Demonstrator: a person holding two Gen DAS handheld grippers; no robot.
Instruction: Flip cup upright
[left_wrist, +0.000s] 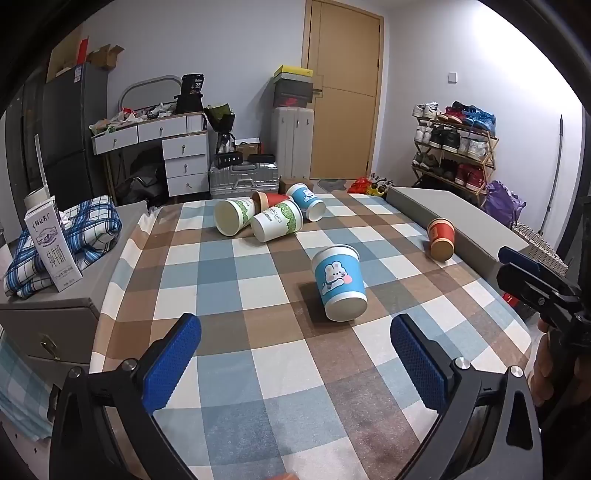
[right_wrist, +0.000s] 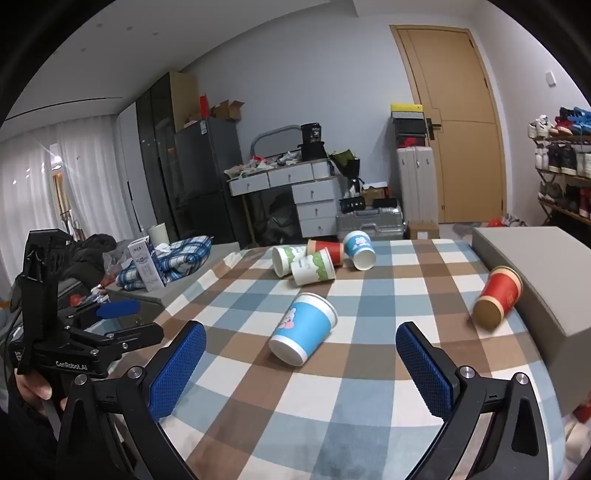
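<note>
Checkered tablecloth (left_wrist: 258, 369), cups everywhere. We're pre-grasp: left gripper (left_wrist: 295, 365) and right gripper (right_wrist: 301, 369) both gape wide, empty, blue cup (left_wrist: 338, 282) lying just ahead; next we close in.

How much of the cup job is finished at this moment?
Done: nothing; all six cups lie on their sides. In hand: nothing; the left gripper and right gripper are open and empty, facing the nearest blue cup. Left: grasping it and standing it upright.
</note>
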